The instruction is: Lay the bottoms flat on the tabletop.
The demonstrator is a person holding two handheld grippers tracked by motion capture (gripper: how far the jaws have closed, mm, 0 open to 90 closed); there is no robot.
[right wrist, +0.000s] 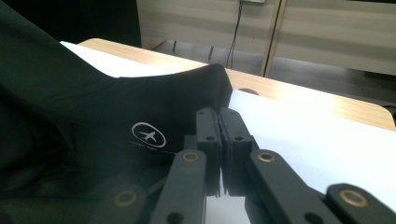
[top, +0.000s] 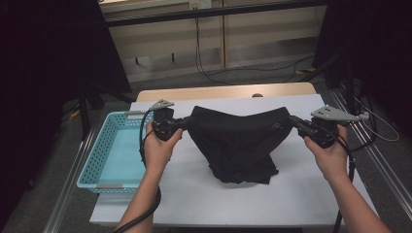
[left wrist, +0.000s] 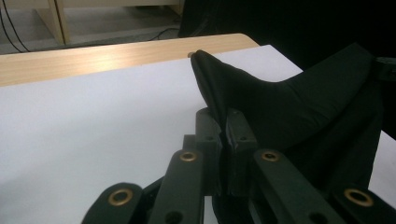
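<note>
Left tongs [top: 183, 122] are pinching one top corner of the black garment [top: 238, 141]; right tongs [top: 294, 121] are pinching the opposite corner. Both sets are clamped tight on the cloth. The garment is hanging stretched between them, its lower folds resting on the white bench [top: 194, 194]. A blue basket [top: 104, 160] is sitting at the bench's left edge.

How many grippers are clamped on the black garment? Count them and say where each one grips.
2. The left gripper pinches the black garment at its left top corner; the right gripper pinches its right top corner, near the small white logo.
</note>
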